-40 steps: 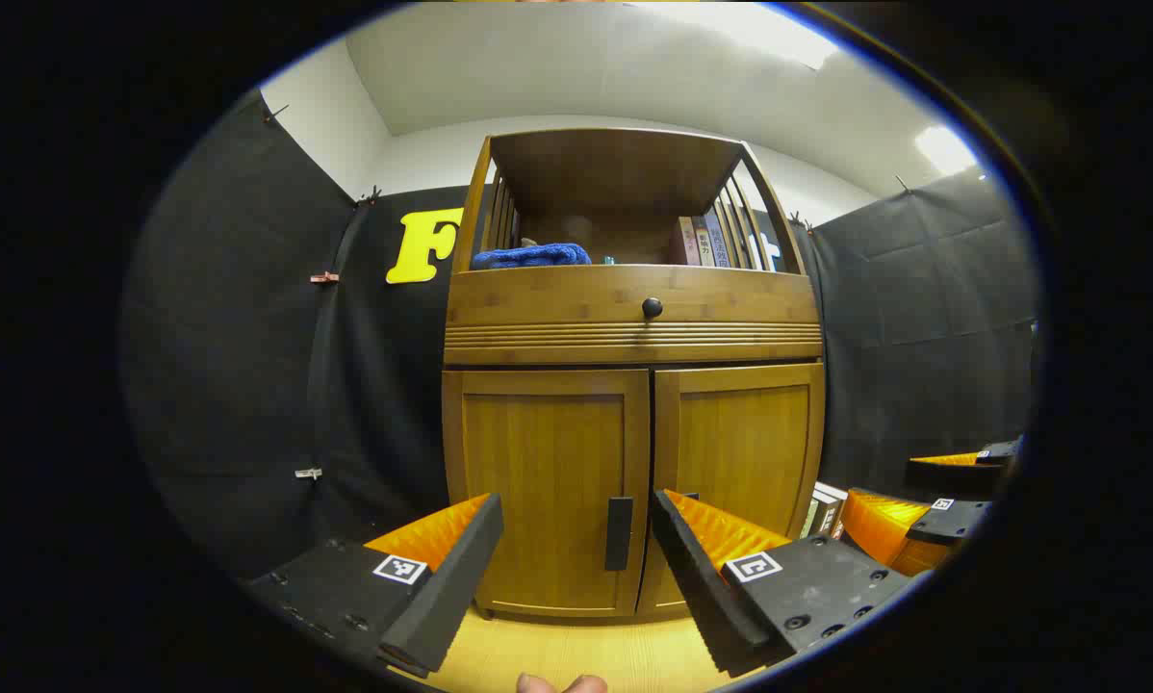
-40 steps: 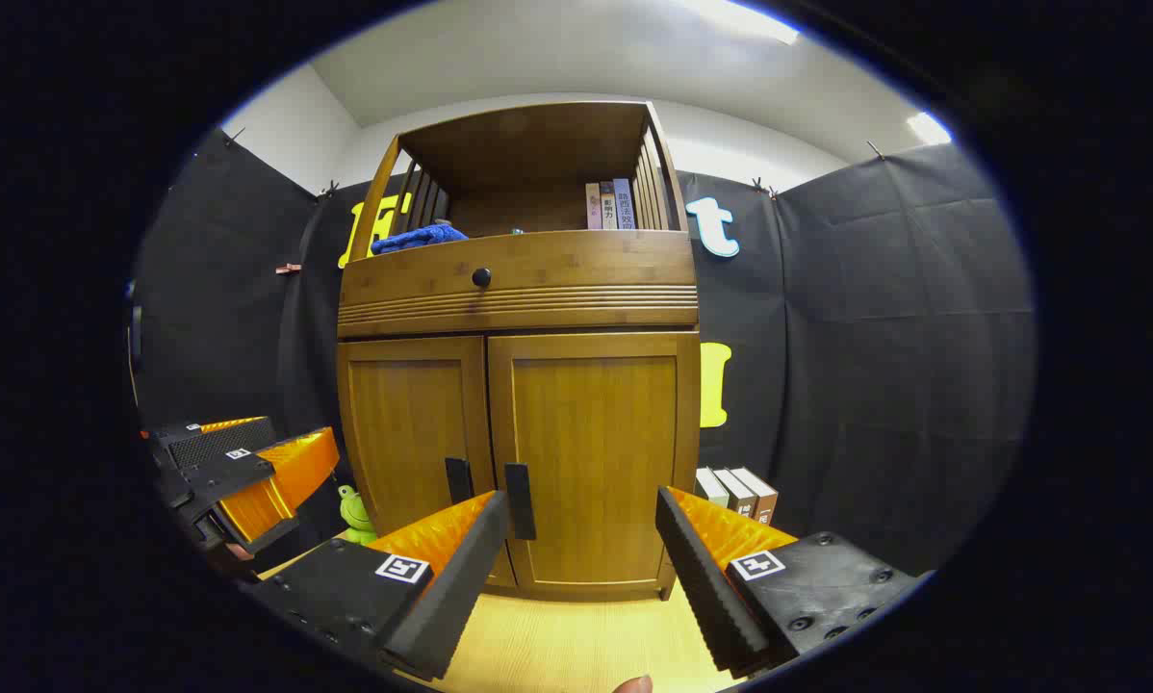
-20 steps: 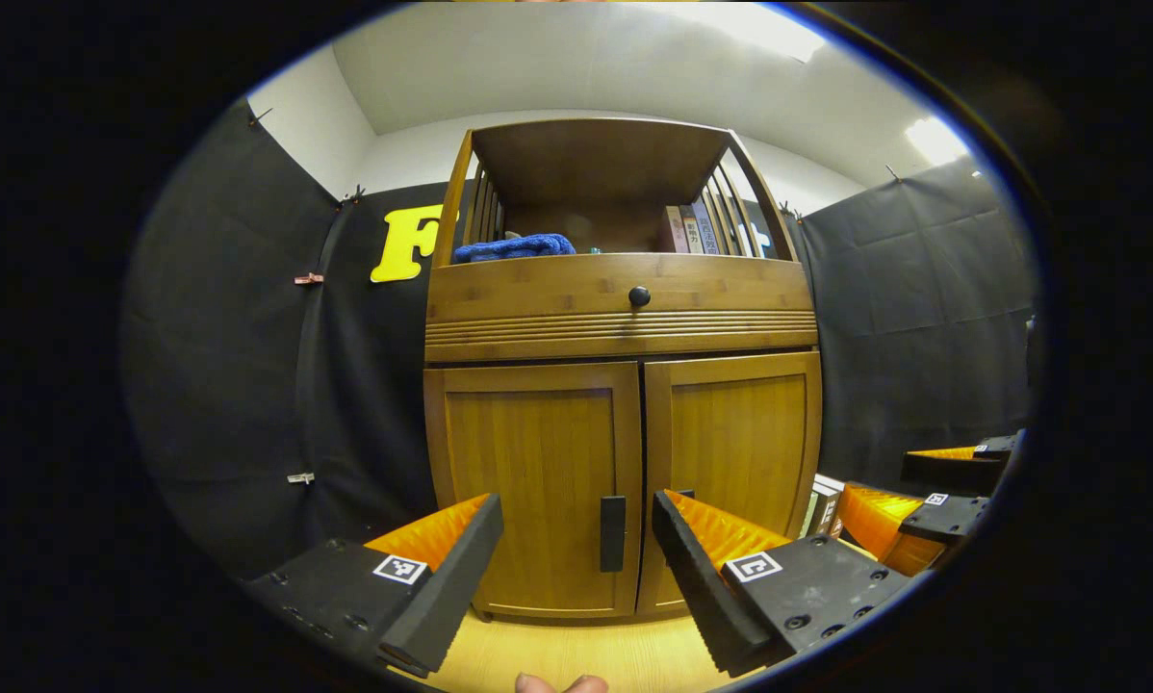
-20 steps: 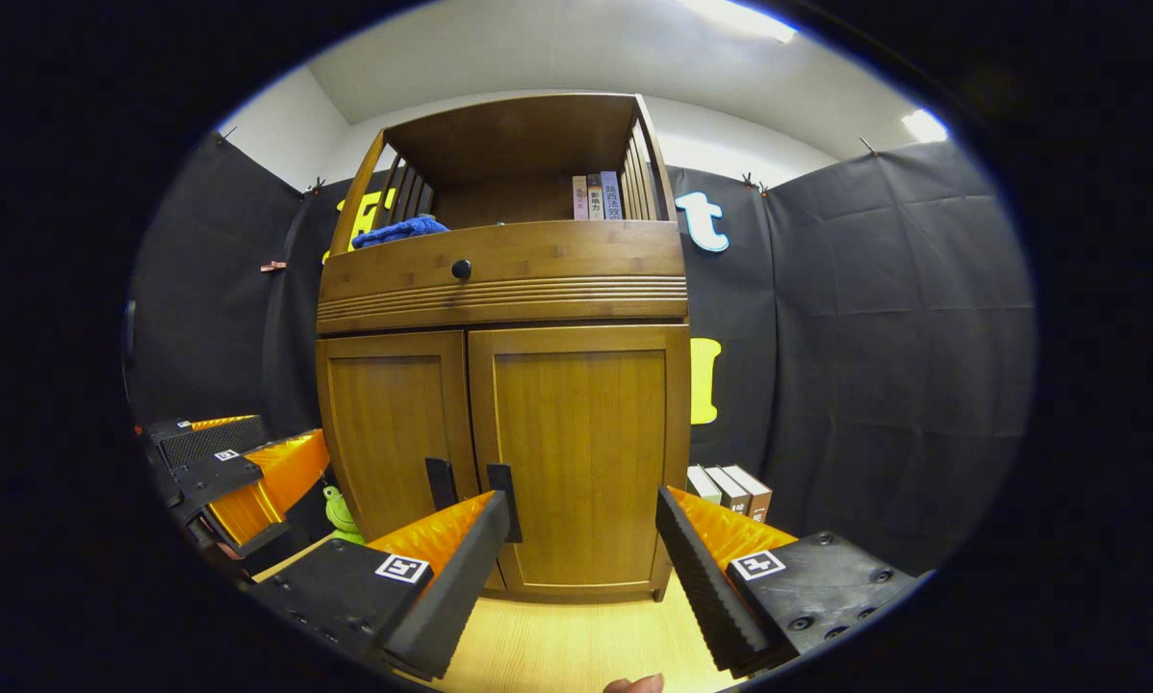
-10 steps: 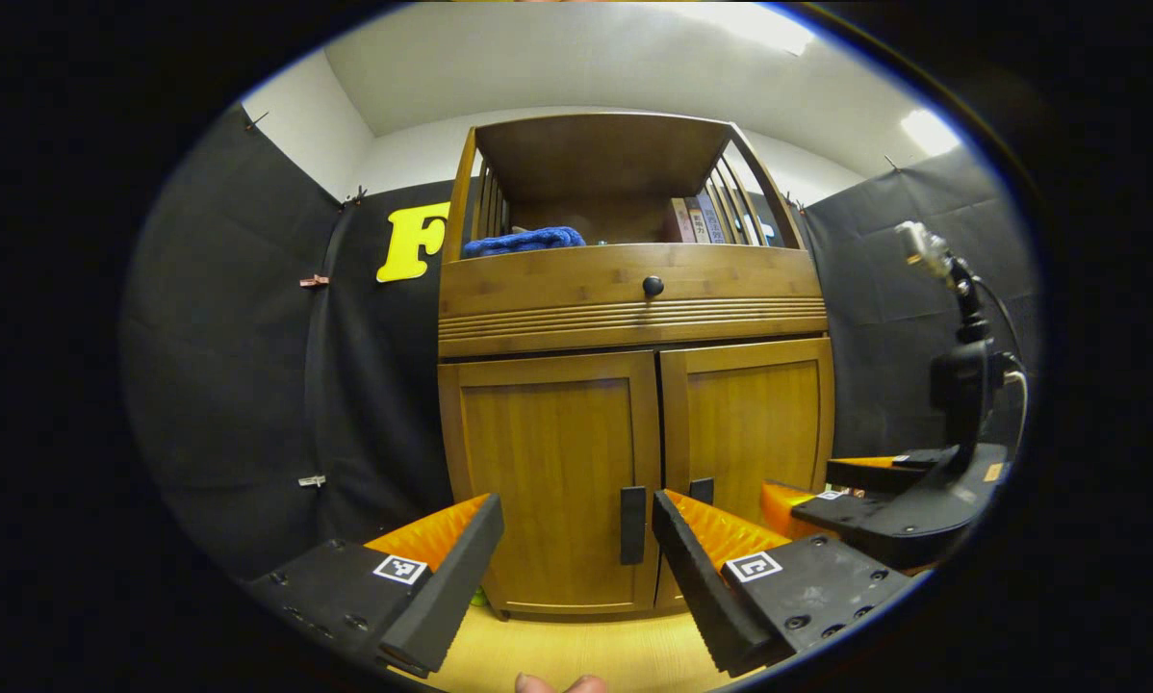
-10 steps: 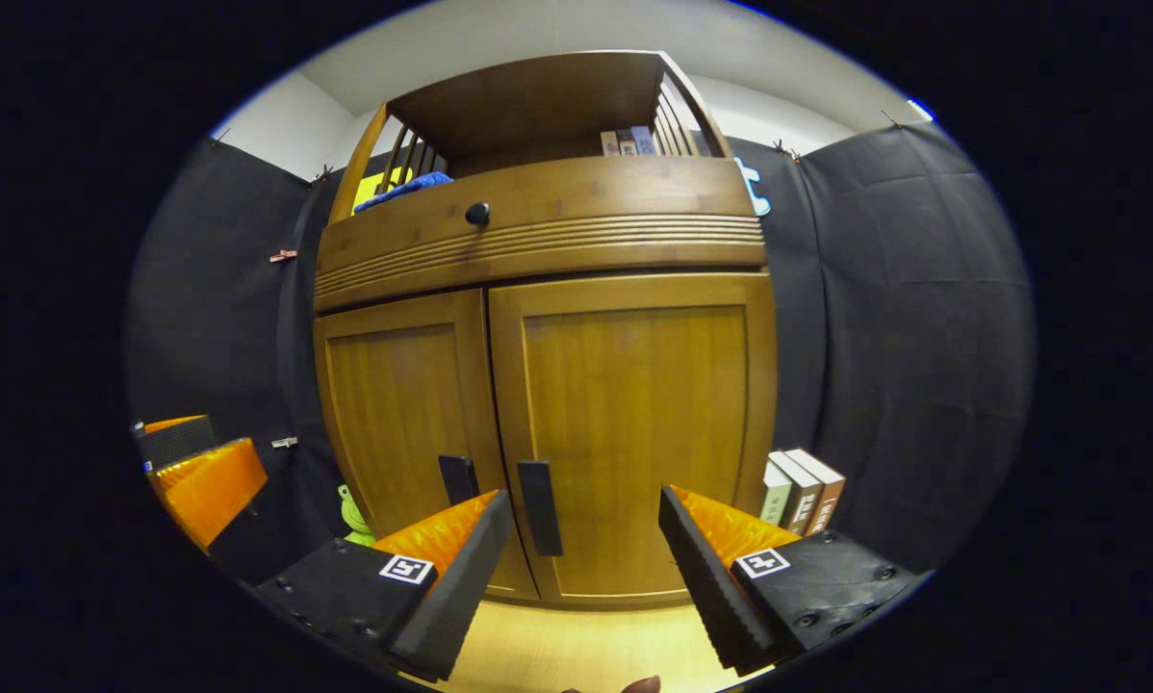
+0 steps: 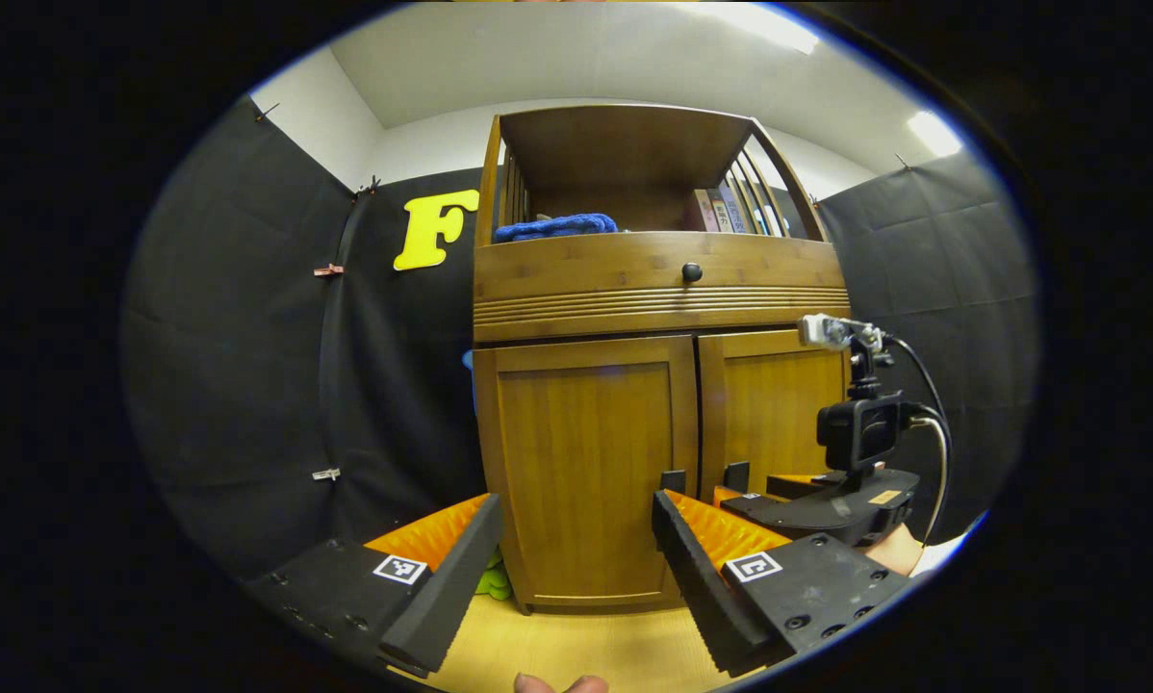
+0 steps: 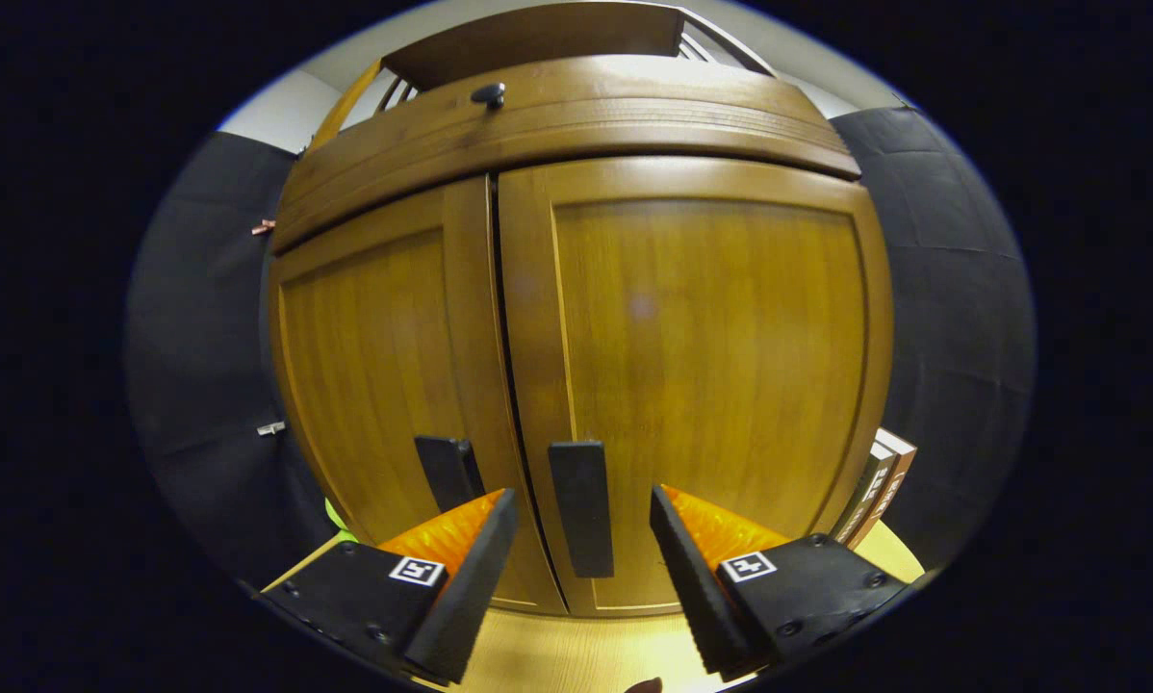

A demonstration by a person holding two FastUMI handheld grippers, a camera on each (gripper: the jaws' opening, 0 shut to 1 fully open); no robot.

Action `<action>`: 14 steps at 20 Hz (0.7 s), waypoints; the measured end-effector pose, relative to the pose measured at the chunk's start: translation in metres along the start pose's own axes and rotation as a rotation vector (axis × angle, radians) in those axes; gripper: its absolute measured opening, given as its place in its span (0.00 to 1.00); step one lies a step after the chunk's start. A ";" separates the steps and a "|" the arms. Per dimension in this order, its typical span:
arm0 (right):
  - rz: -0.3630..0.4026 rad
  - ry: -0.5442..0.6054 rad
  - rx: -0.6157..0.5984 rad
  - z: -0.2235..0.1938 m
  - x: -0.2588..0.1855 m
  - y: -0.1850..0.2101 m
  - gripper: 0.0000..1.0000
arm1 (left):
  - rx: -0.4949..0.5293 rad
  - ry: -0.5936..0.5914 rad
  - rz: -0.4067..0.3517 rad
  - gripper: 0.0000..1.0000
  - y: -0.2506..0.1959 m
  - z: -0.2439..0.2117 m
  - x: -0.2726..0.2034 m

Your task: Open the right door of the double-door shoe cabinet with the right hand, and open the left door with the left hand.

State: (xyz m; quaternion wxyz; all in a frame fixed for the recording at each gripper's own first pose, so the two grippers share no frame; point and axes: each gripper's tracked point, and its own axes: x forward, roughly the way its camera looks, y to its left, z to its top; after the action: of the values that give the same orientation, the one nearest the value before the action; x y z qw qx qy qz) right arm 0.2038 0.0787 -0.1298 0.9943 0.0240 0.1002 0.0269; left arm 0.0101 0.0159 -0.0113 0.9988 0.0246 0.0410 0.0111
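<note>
The double-door shoe cabinet (image 8: 576,289) stands on a pale wooden floor (image 8: 576,654) against the black booth wall, with both doors closed. In the right gripper view the right gripper (image 8: 576,539) is close in front of it, fingers spread wide and holding nothing. The dark vertical handle of the right door (image 8: 581,505) sits in the gap between the two fingers, and neither finger appears to touch it, though the fisheye makes the depth hard to judge. The left door's handle (image 8: 447,472) is just beside it, across the centre seam, partly behind the left-hand finger.

In the left gripper view the left gripper (image 7: 576,553) hangs farther back from the cabinet (image 7: 586,462), fingers likewise wide apart and empty, pointing at the left door (image 7: 586,462). That door's handle (image 7: 673,479) peeks above the right-hand finger. The other gripper (image 7: 827,505), carrying its camera (image 7: 860,433), reaches in low toward the right door (image 7: 774,404).

Above the doors are a drawer with a round dark knob (image 7: 692,272) and an open shelf holding a blue cloth (image 7: 557,227) and some books (image 7: 721,212). A green toy (image 7: 492,579) lies on the floor by the cabinet's left foot, and more books (image 8: 880,486) stand at its right side.
</note>
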 end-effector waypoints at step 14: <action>0.007 0.032 -0.039 -0.021 0.010 -0.007 0.27 | -0.019 -0.002 0.026 0.97 0.005 0.001 -0.003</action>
State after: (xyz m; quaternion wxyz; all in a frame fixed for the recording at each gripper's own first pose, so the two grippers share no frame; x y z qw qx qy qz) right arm 0.2101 0.0734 -0.1525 0.9928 0.0045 0.1154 0.0327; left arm 0.0066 0.0205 -0.0095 0.9988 0.0159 0.0397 0.0244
